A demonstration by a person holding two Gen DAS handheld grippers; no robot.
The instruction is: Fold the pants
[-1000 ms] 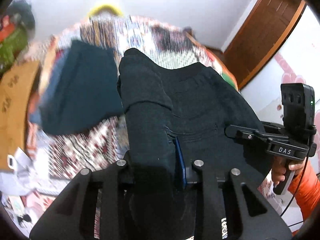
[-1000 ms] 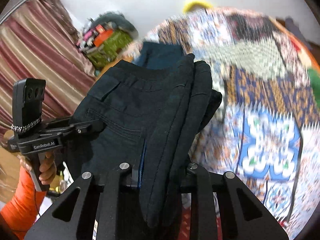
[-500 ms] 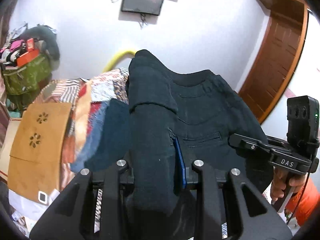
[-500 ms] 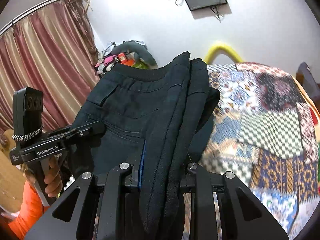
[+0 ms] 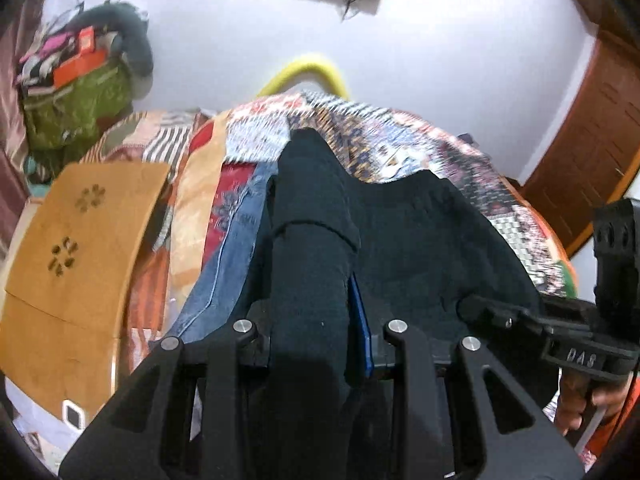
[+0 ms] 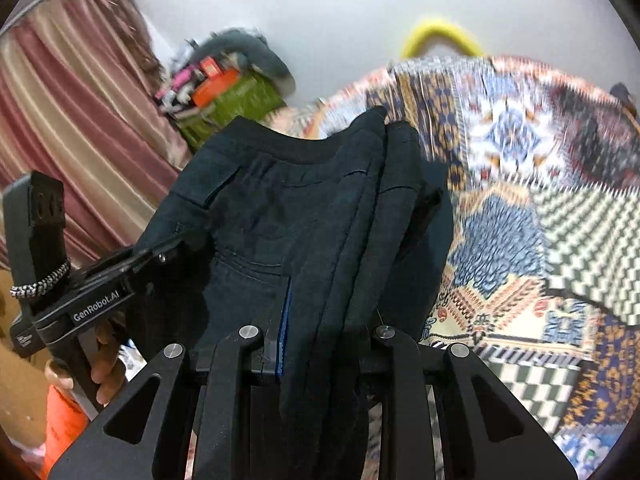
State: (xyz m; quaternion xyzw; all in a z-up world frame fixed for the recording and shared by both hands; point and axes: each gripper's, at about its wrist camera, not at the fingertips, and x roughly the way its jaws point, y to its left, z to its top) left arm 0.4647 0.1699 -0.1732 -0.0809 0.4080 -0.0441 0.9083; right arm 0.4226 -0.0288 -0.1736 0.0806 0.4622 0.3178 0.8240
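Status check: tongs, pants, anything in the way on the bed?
Left tongs and right tongs both shut on black pants, held bunched above patterned bedspread. Blue jeans lying on bed, left side.

The black cotton pants with an elastic waistband [image 5: 404, 236] are held up in the air above a patchwork bedspread, folded lengthwise into several stacked layers. The waistband is seen at the far end with a back pocket seam below it [image 6: 280, 216], and the doubled edges of the fabric are bunched into thick vertical ridges. The cloth hangs taut, not spread flat.
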